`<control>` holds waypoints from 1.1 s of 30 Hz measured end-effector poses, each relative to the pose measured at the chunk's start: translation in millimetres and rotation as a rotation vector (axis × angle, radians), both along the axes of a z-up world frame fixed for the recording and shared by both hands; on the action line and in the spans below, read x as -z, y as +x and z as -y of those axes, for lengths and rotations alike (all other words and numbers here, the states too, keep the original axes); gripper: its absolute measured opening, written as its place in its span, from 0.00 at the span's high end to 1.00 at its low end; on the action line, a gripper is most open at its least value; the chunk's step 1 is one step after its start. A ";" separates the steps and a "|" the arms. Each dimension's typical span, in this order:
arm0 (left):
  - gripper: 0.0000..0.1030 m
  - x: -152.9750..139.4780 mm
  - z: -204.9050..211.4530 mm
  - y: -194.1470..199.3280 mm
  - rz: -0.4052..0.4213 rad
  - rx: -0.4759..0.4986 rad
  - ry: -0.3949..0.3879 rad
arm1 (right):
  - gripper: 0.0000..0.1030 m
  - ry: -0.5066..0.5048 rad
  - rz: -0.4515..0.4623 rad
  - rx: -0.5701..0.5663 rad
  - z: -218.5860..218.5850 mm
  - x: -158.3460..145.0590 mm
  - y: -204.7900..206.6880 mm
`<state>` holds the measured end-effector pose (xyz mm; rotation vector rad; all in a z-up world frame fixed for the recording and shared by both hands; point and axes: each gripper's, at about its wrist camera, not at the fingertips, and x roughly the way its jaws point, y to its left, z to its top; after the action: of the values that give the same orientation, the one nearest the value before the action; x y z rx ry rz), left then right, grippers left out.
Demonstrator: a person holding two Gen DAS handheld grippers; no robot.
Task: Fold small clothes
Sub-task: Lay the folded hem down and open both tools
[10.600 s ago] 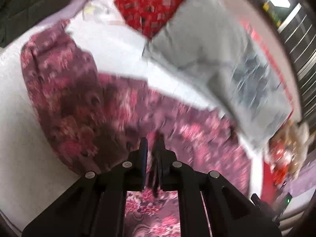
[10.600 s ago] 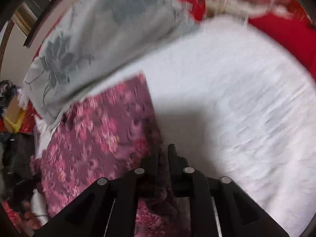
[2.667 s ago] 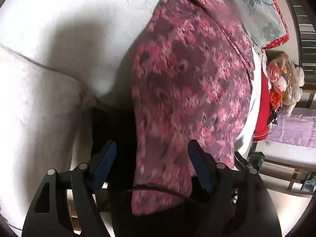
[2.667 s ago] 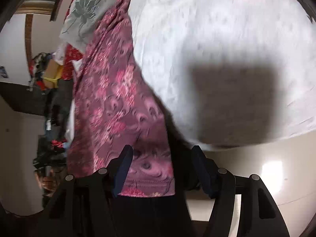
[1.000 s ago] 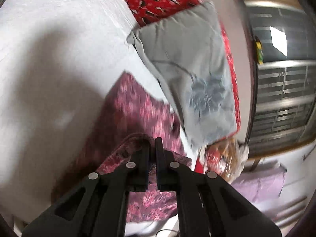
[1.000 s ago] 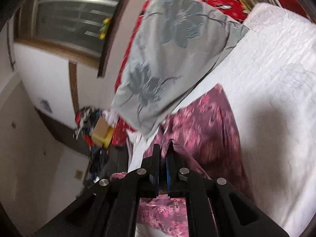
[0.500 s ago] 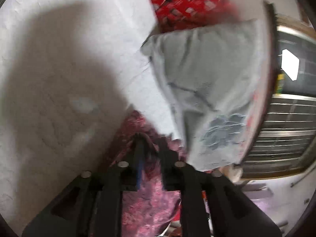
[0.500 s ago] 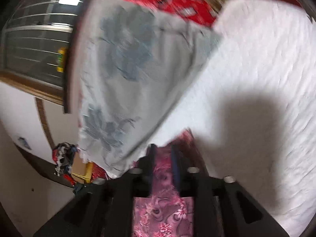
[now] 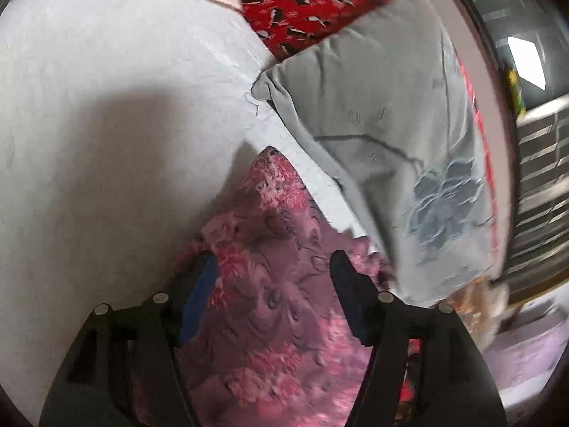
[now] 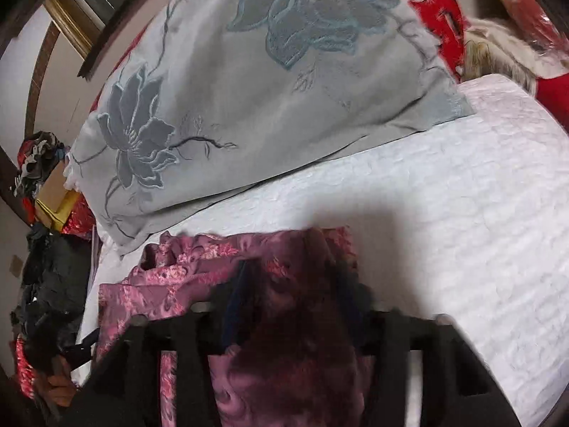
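A maroon garment with a pink floral pattern [image 9: 277, 338] lies folded on the white bed cover [image 9: 106, 124], its far corner close to a grey pillow. My left gripper [image 9: 272, 256] hovers over that corner. Its jaws are opening and stand wide, and the blue pads do not touch the cloth. In the right wrist view the same garment [image 10: 185, 284] lies bunched under my right gripper [image 10: 293, 267]. This gripper is blurred. Its jaws are closing, with cloth between the fingers but a clear gap still showing.
A grey pillow with embroidered blue flowers [image 9: 391, 124] [image 10: 249, 106] lies just beyond the garment. A red patterned cloth [image 9: 302, 3] is behind it. Dark clothes [image 10: 46, 284] are piled past the bed's left edge, and a furry item [image 10: 498, 49] sits at the far right. White bed cover [image 10: 462, 213] stretches to the right.
A second ago both grippers were shut on the garment's edge and held it up. Now both have dropped toward the bed, their jaws stand apart, and the cloth rests on the cover.
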<state>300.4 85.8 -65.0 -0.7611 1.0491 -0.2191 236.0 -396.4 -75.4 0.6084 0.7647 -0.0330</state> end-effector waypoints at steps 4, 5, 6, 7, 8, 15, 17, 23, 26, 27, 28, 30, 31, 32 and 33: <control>0.37 -1.3 6.3 10.9 -0.004 0.007 0.141 | 1.00 0.038 0.150 0.076 15.8 -19.6 -11.1; 0.37 -4.0 6.5 12.0 -0.008 0.000 0.201 | 1.00 0.069 0.151 0.134 26.7 -17.9 -14.8; 0.37 -4.9 5.8 9.5 -0.005 -0.002 0.236 | 0.98 0.087 0.126 0.166 34.8 -13.4 -16.6; 0.37 -5.2 6.0 9.0 -0.003 0.000 0.264 | 0.92 0.095 0.107 0.169 37.7 -10.4 -17.2; 0.37 -5.7 7.6 8.6 -0.005 0.009 0.284 | 0.89 0.096 0.076 0.166 39.3 -5.7 -18.4; 0.37 -3.2 39.2 6.1 -0.018 0.093 0.395 | 0.92 0.024 -0.011 0.058 6.6 17.3 -19.7; 0.37 -6.9 38.8 3.1 -0.001 0.071 0.431 | 0.95 -0.048 0.034 0.063 0.7 0.8 -23.4; 0.37 5.8 29.0 7.9 -0.049 0.013 0.524 | 1.00 0.027 0.017 0.272 57.2 0.9 -28.3; 0.37 0.6 19.9 5.7 -0.036 -0.018 0.464 | 0.90 0.096 0.044 0.260 66.0 4.5 -48.4; 0.37 -4.4 19.8 3.6 -0.013 -0.021 0.441 | 0.86 0.150 0.083 0.228 66.3 5.3 -58.9; 0.37 -9.0 21.9 1.0 0.006 -0.015 0.426 | 0.65 0.180 0.086 0.203 64.0 7.6 -61.7; 0.37 -14.3 30.7 -2.0 0.035 0.012 0.411 | 0.50 0.204 0.056 0.157 52.0 16.6 -63.1; 0.36 -15.5 36.1 -2.7 0.047 0.029 0.416 | 0.51 0.209 0.044 0.133 44.6 20.4 -61.0; 0.36 -15.3 42.8 -3.8 0.053 0.048 0.439 | 0.71 0.212 0.026 0.081 29.6 24.7 -56.2; 0.36 -14.6 47.2 -3.5 0.054 0.061 0.458 | 0.93 0.177 0.014 0.048 20.5 22.9 -55.3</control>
<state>296.9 38.6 -50.4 -0.3094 1.0220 -0.0456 180.7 -416.9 -98.3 0.7945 0.7445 -0.0052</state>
